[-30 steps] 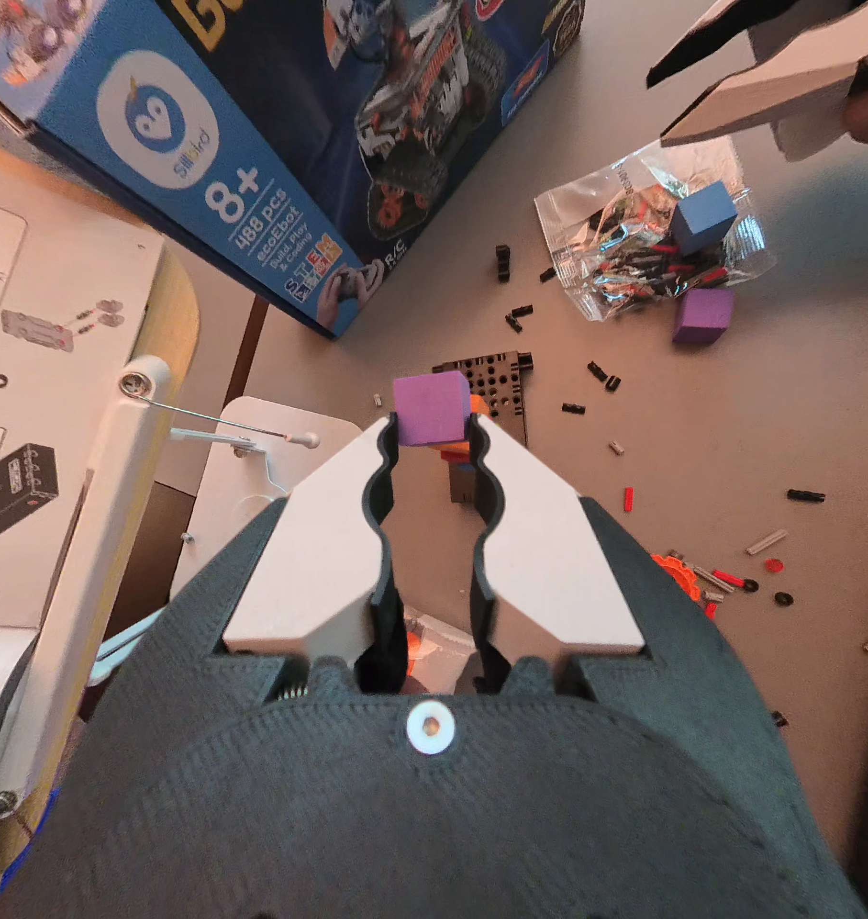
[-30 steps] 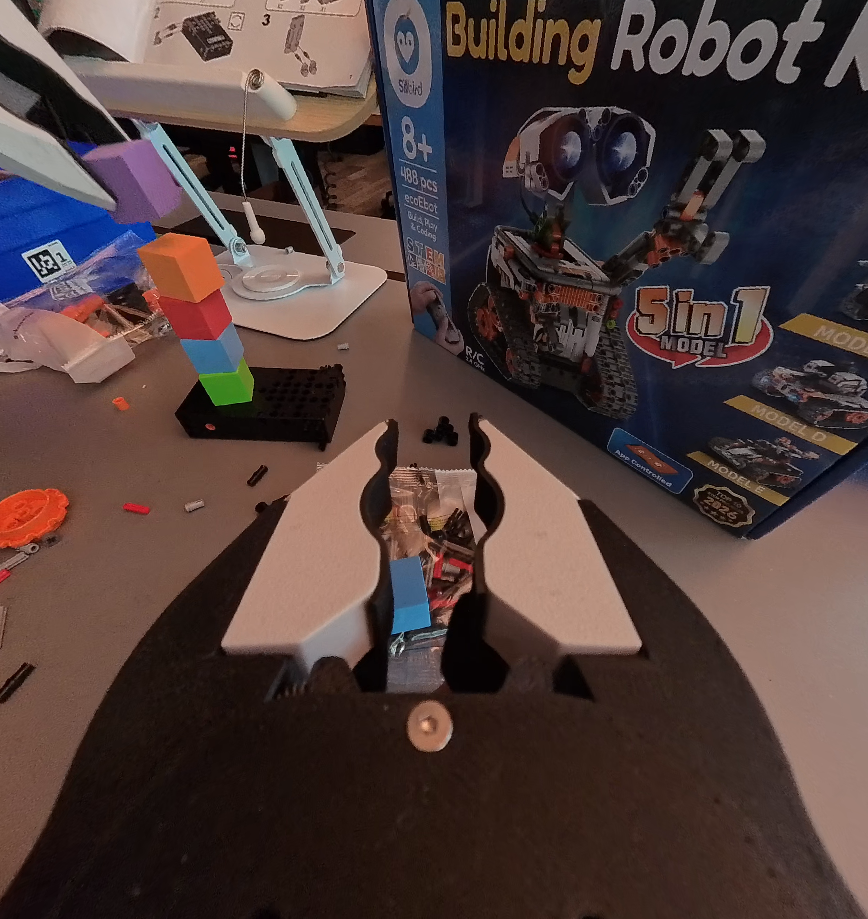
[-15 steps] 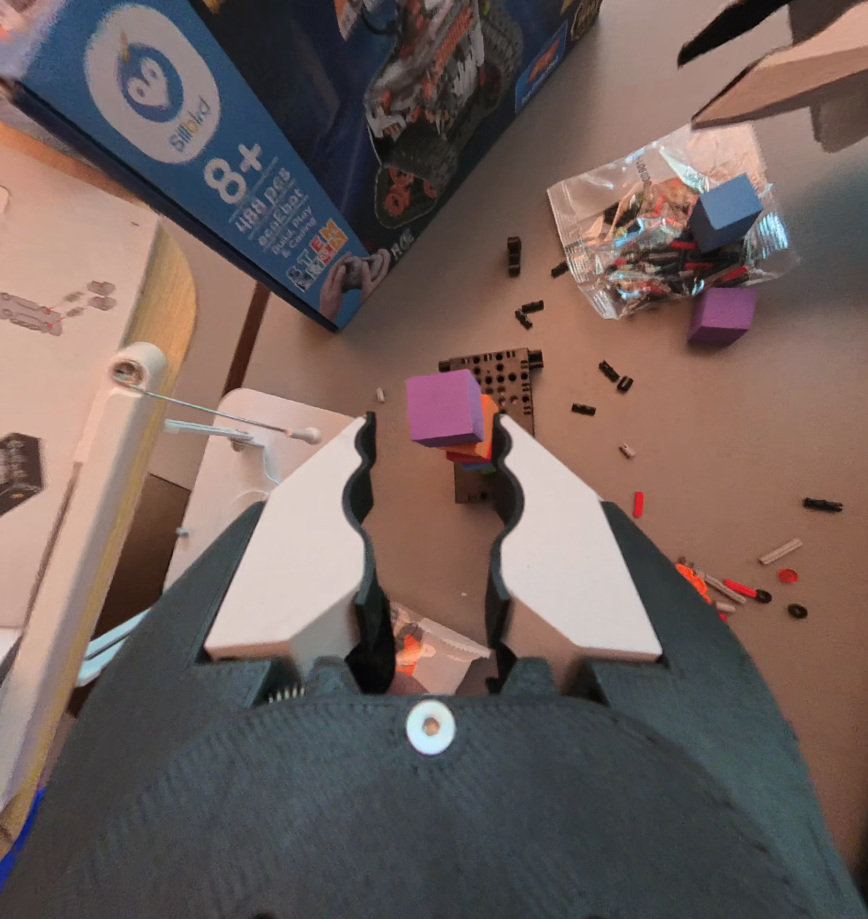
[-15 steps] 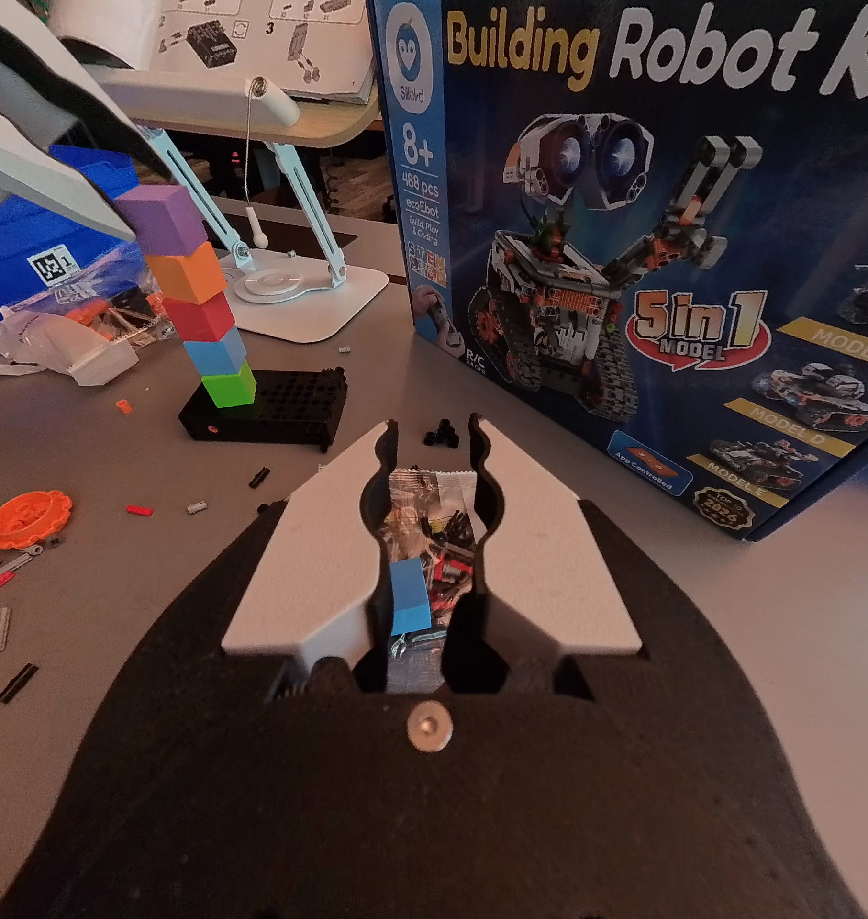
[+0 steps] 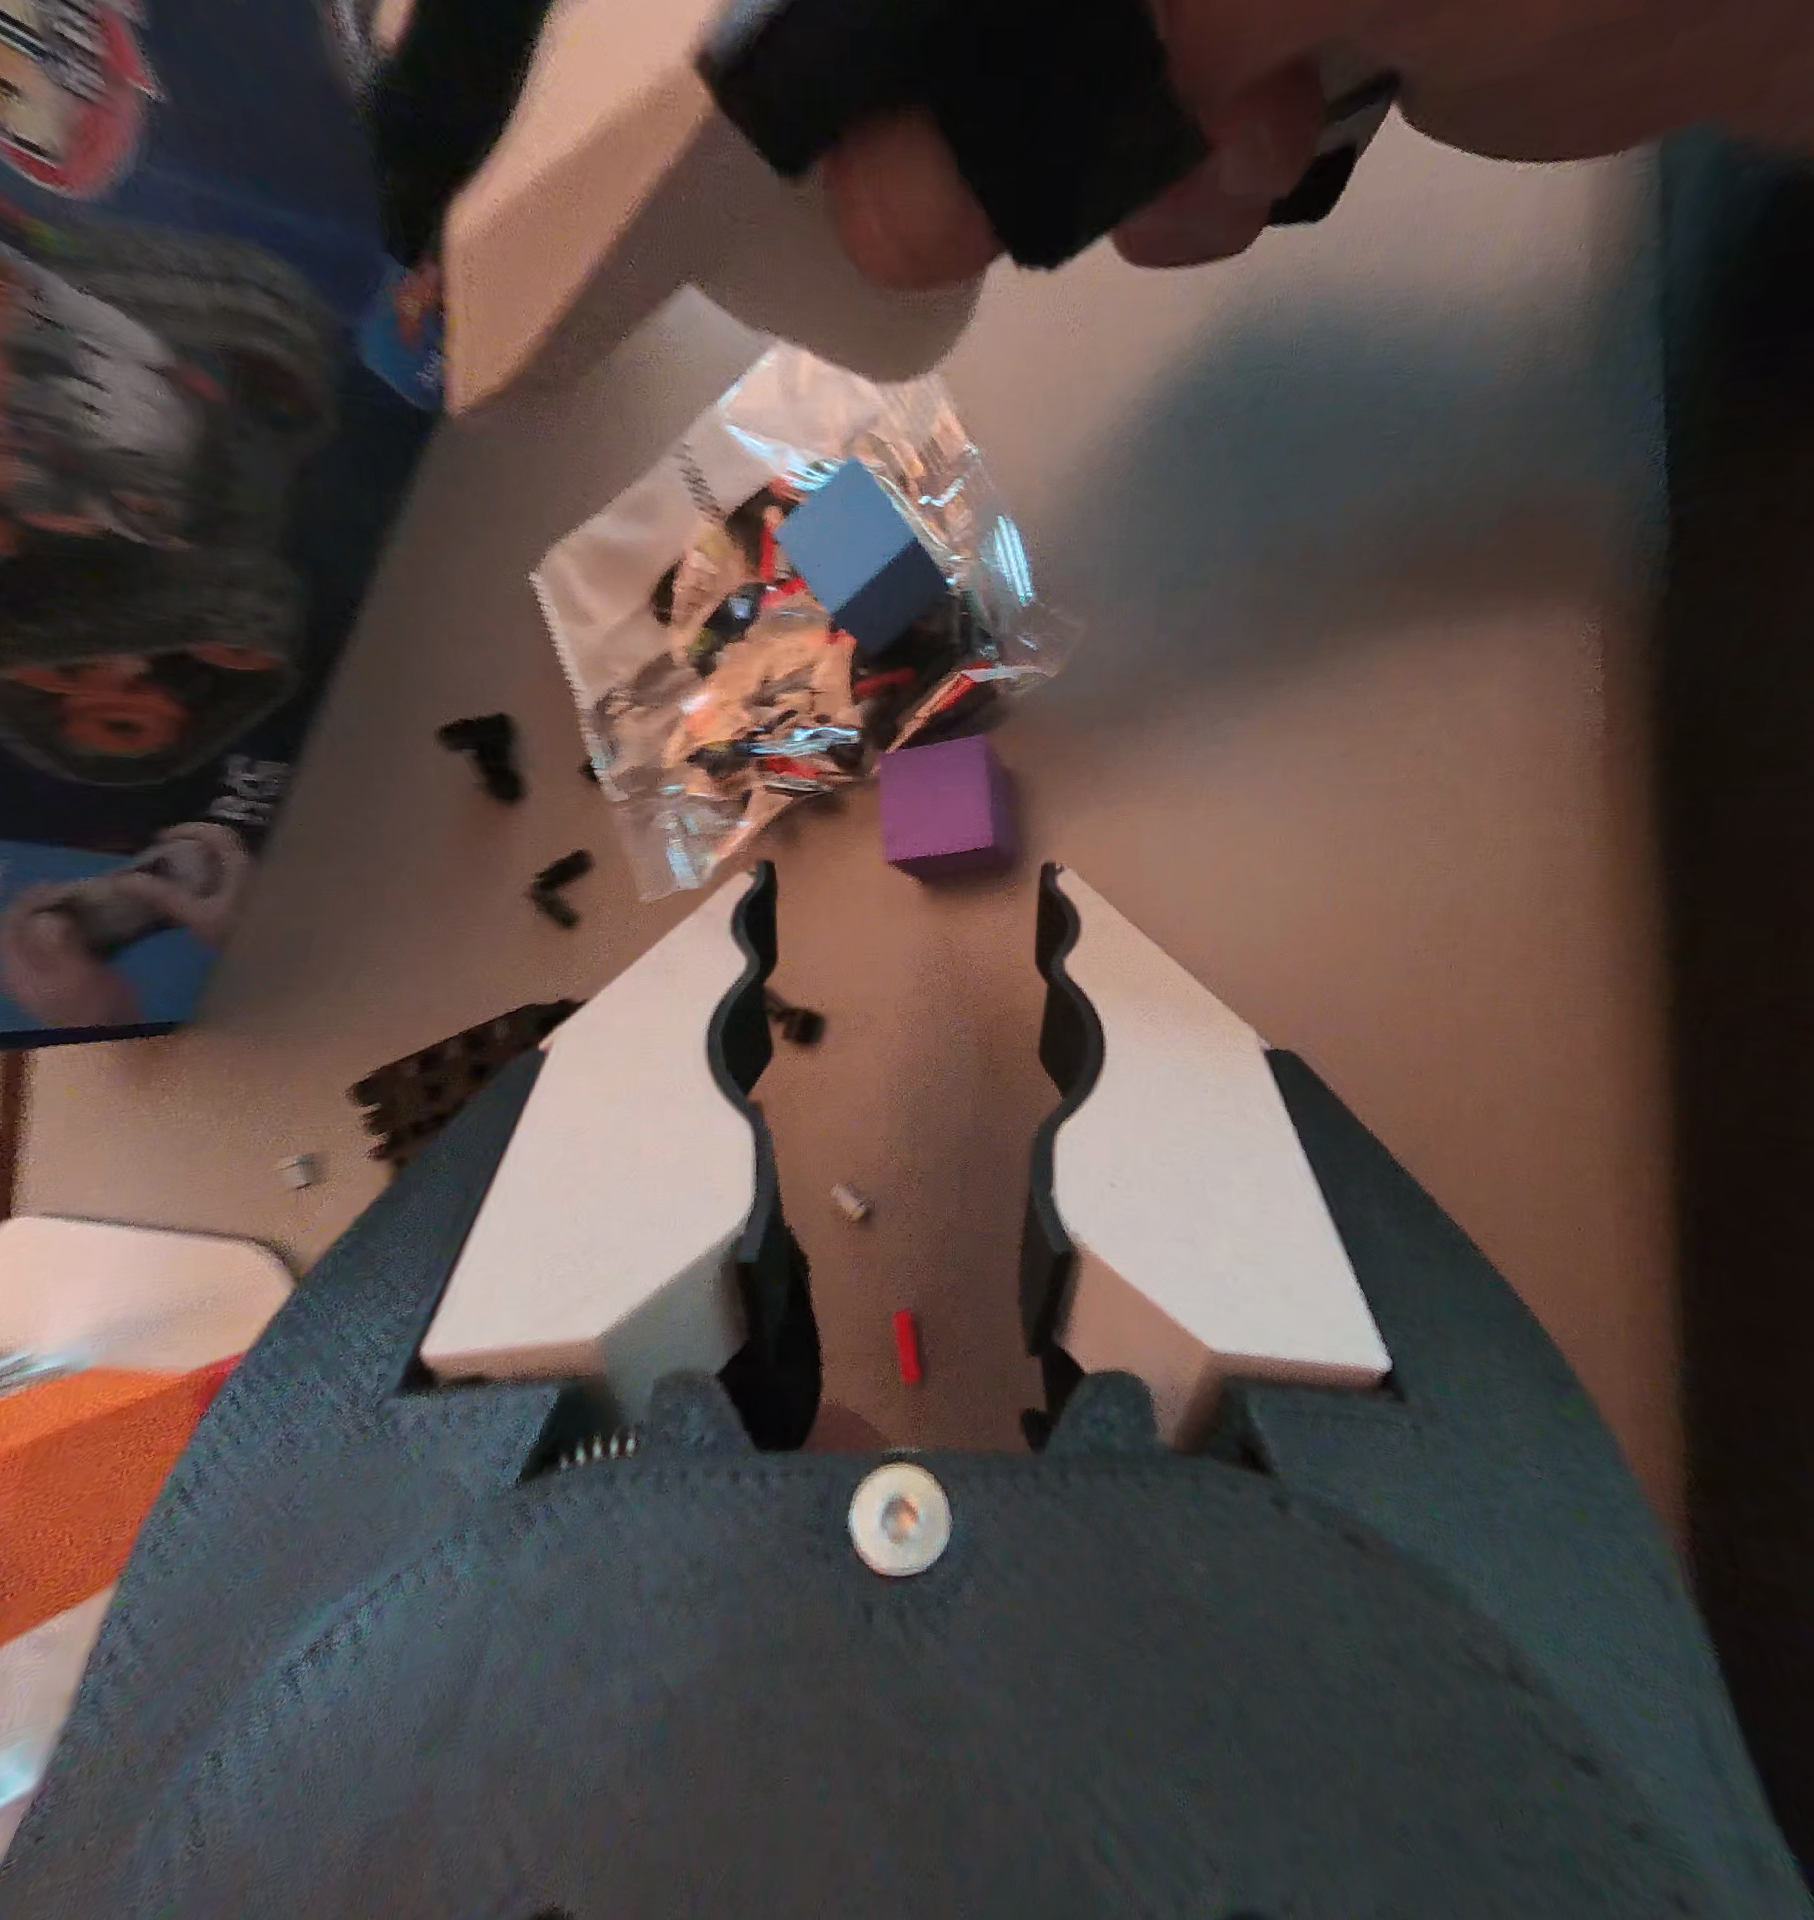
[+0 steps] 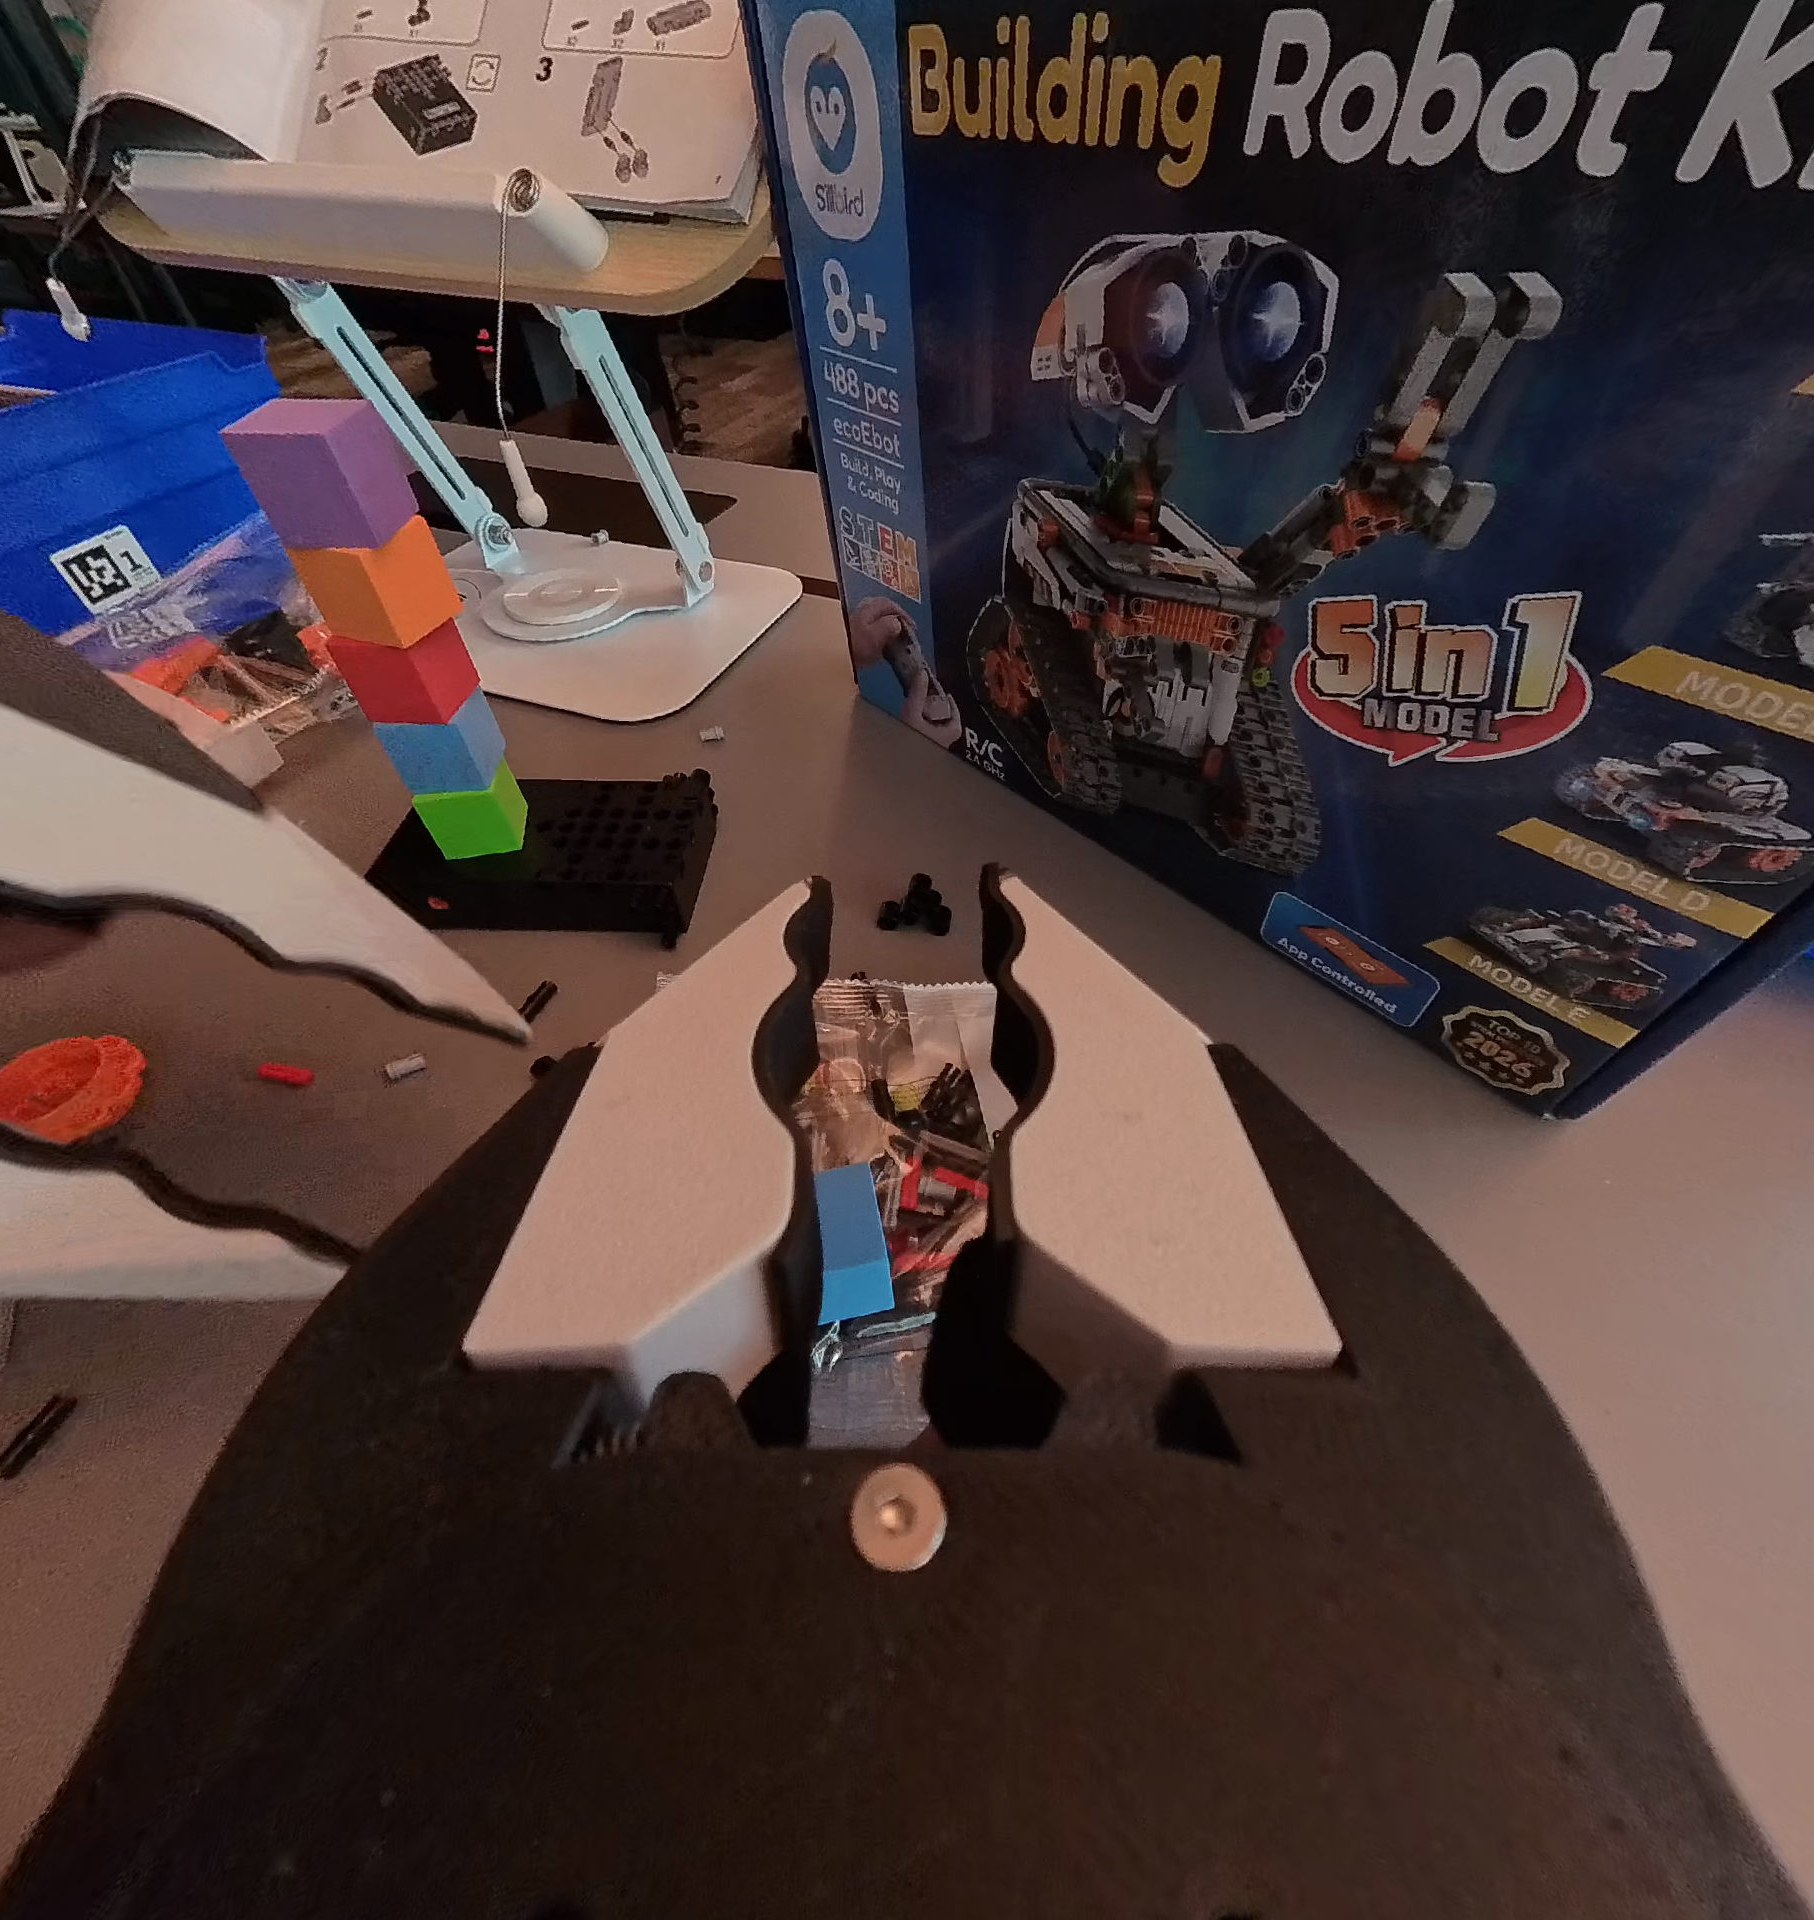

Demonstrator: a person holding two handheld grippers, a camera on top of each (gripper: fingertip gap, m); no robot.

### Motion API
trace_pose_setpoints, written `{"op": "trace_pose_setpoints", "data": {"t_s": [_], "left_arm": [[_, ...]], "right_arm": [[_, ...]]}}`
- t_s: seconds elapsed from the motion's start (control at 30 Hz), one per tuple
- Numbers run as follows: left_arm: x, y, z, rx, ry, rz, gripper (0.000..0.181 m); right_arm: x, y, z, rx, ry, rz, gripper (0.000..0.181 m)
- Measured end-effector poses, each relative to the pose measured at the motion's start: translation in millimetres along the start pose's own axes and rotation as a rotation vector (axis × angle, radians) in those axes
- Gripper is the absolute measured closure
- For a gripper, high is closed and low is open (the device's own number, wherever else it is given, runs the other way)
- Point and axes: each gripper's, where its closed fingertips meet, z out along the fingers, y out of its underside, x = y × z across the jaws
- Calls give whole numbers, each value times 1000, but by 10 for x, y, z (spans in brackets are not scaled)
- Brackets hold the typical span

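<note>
hovering over the grey worktop, the left claw is standing wide apart with nothing between its fingers; a small red pin and a grey pin are lying on the worktop in the gap. just ahead of its tips a loose purple cube is sitting on the worktop, touching the edge of a clear bag of small parts. a dark blue cube is resting on top of that bag.

the right claw is hanging above the same bag, its fingers parted narrowly and gripping nothing; the blue cube is showing through the gap, low near the left finger. in the left wrist view a gloved hand is holding this claw at the top of the picture.

in the right wrist view a tower of cubes is standing tilted on a black perforated block: green cube at the bottom, then light blue cube, red cube, orange cube, and purple top cube. the left claw's fingers are showing well below and left of the tower, apart from it.

behind are standing a large dark blue kit box, a white stand carrying an open instruction booklet, and a blue bin. an orange gear is lying on the worktop at left.
</note>
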Motion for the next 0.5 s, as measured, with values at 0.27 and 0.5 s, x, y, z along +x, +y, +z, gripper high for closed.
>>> {"op": "trace_pose_setpoints", "data": {"t_s": [0.27,0.5], "left_arm": [[124,60,396,-3,45,-69,150],[-93,-18,12,37,-16,-63,154]], "right_arm": [[-3,-33,-19,14,-5,3,153],[4,-46,-32,22,-6,10,153]]}}
